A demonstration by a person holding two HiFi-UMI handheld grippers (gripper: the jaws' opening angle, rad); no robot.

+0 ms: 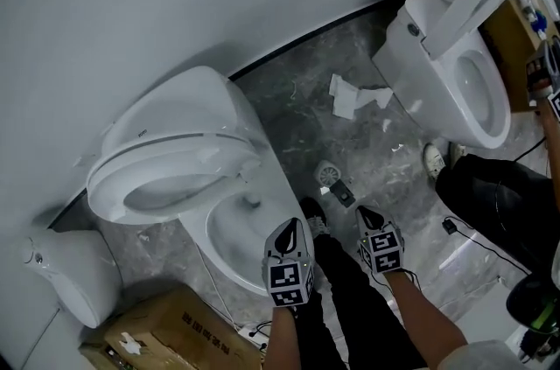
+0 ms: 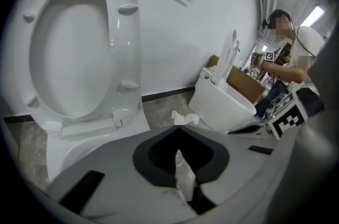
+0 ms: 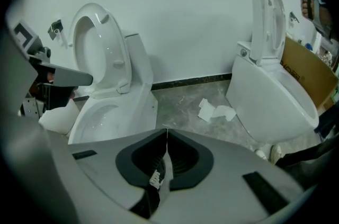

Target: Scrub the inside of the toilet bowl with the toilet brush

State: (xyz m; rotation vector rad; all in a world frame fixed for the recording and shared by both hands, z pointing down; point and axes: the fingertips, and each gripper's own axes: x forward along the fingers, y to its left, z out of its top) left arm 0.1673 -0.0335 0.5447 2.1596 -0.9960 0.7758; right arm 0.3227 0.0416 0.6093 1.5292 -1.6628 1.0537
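The white toilet [image 1: 229,230] stands at the left with its seat [image 1: 166,176] raised against the wall and its bowl open. In the right gripper view the bowl [image 3: 103,117] is left of the jaws, and the left gripper view shows the raised seat [image 2: 79,43] close by. I see no toilet brush in any view. My left gripper [image 1: 287,230] hangs over the bowl's near right rim, jaws shut and nothing visibly held. My right gripper [image 1: 367,215] is beside it over the floor, also shut and empty.
A second toilet [image 1: 455,71] with its lid up stands at the right. Crumpled tissue [image 1: 354,97] and a floor drain [image 1: 328,176] lie between the two toilets. A white container [image 1: 70,272] and a cardboard box [image 1: 166,333] sit left of the first toilet. Another person [image 1: 499,202] stands at the right.
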